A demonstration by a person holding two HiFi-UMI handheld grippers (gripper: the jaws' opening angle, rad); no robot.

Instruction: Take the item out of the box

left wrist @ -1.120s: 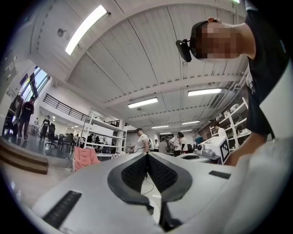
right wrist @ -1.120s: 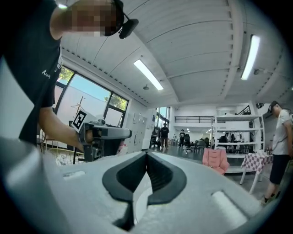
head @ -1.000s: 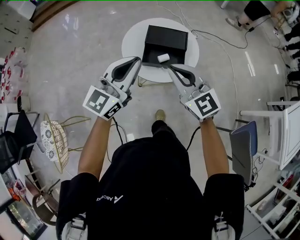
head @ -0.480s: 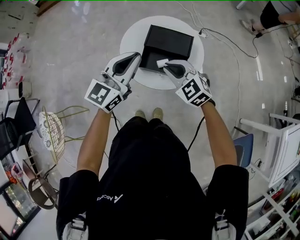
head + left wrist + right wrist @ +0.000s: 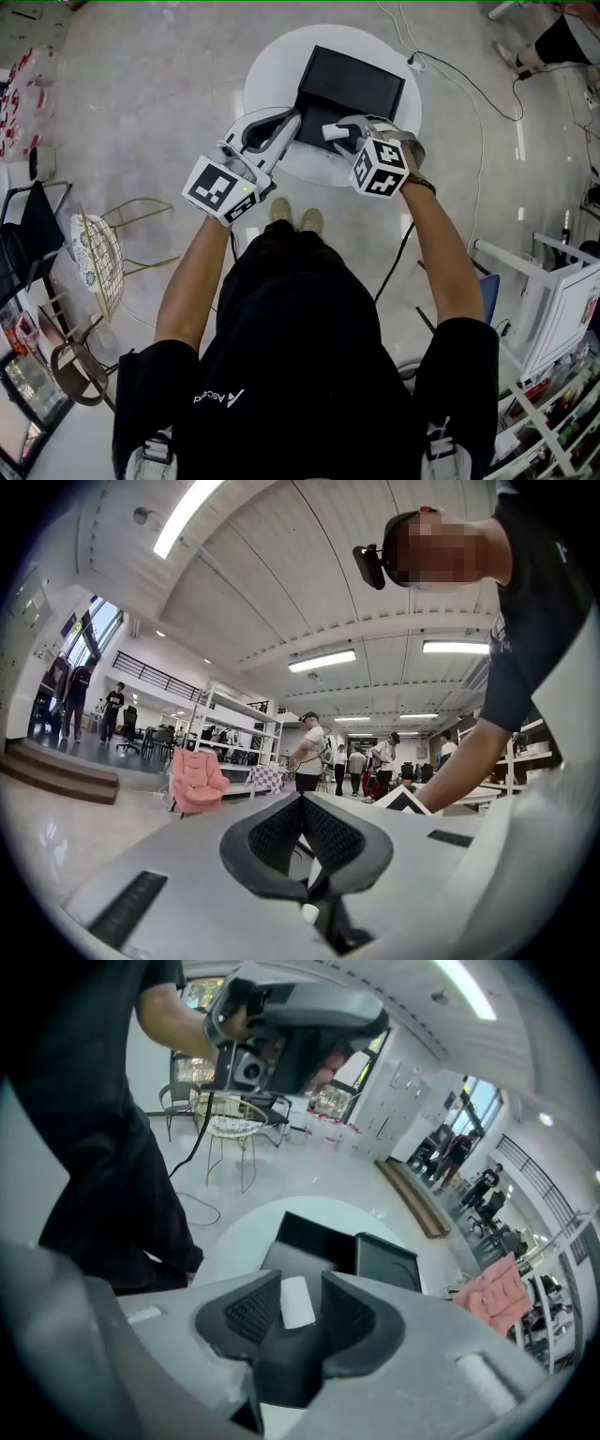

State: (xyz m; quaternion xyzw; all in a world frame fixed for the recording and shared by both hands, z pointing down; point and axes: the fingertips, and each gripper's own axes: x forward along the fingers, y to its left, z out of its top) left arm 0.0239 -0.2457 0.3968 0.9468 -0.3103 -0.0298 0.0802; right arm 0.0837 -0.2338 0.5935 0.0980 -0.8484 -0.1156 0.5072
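A black box (image 5: 352, 80) lies open on a round white table (image 5: 272, 75); the right gripper view shows the box (image 5: 319, 1241) with its lid raised. A small white cylindrical item (image 5: 333, 131) sits between the jaws of my right gripper (image 5: 342, 133), over the box's near edge. Those jaws are opening, and in the right gripper view the white item (image 5: 297, 1302) lies loose between the pads, with a gap on its right side. My left gripper (image 5: 286, 122) hovers at the box's left corner, its tips (image 5: 302, 801) meeting with nothing held.
A wire chair (image 5: 103, 258) stands on the floor at the left. A cable (image 5: 459, 75) runs from the table to the right. White racks (image 5: 553, 300) stand at the right. The person's feet (image 5: 295, 217) are just before the table.
The right gripper has twisted inward, its marker cube now facing up, and its jaws have parted round the white item. The left gripper stays shut beside the box.
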